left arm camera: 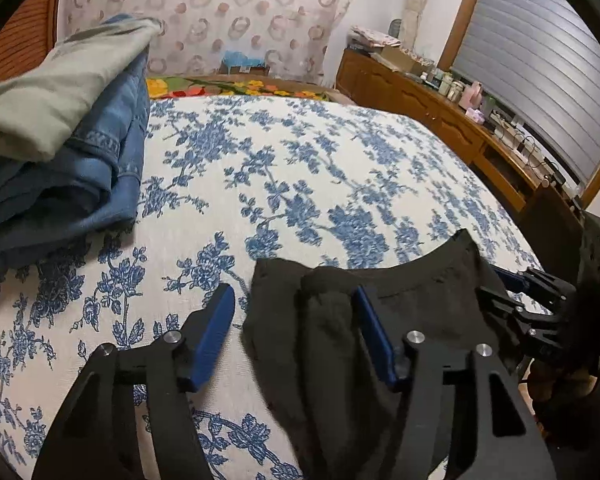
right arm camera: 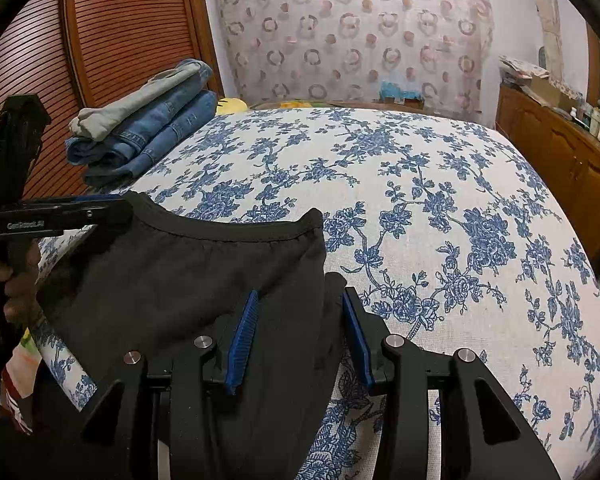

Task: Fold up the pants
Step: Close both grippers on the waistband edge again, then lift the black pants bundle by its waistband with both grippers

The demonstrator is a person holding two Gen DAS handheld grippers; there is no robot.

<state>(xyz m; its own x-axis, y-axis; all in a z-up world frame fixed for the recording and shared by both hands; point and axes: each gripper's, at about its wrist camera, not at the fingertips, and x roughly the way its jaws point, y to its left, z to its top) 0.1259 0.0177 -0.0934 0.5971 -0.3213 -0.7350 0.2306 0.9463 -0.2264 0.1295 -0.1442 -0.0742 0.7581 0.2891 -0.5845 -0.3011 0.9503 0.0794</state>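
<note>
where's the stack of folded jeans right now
The stack of folded jeans sits at the far left edge of the floral bedspread, next to the slatted wooden door, well beyond the black pants; a grey-green garment lies on top.

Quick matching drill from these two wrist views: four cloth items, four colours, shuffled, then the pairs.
Items:
1. pants
2. jeans
3. bedspread
4. top garment of the folded stack

Colours:
A. white with blue flowers
B. black
C. pale grey-green
D. blue denim

Pairs: 1-B, 2-D, 3-A, 4-C
</note>
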